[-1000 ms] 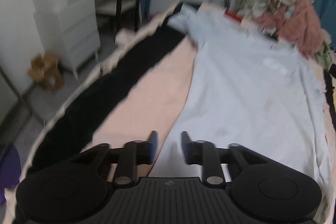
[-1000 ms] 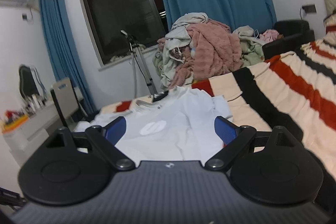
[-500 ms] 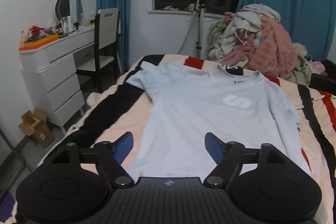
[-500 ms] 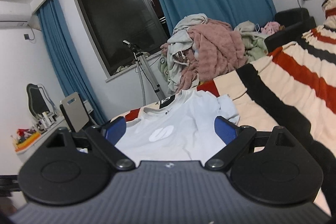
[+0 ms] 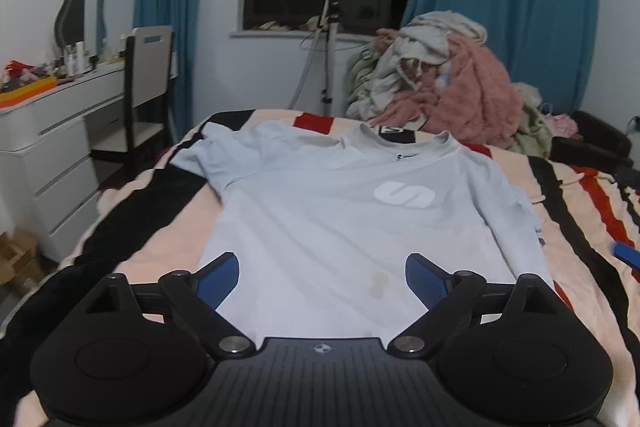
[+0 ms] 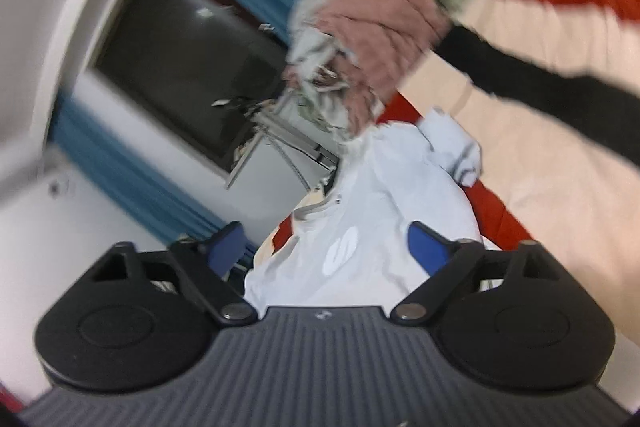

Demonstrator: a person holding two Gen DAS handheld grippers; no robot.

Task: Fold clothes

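A pale blue T-shirt [image 5: 328, 219] with a white logo lies spread flat, front up, on the striped bed, collar toward the window. My left gripper [image 5: 322, 277] hovers over the shirt's hem, open, with nothing between its blue pads. At the right edge of the left wrist view a blue pad [image 5: 628, 255] of the other gripper shows beside the shirt's side. In the blurred, tilted right wrist view the same T-shirt [image 6: 372, 227] lies ahead of my right gripper [image 6: 326, 253], which is open and empty.
A heap of pink and pale laundry [image 5: 440, 87] sits at the far end of the striped bedspread [image 5: 580, 211]. A white dresser [image 5: 44, 147] and a chair [image 5: 148, 83] stand to the left. A tripod stand [image 5: 330, 43] is by the dark window.
My left gripper opened from nearly shut and lifted from close over the cloth to a level view of the whole shirt. The right gripper view has rolled sharply and blurred; it stays open.
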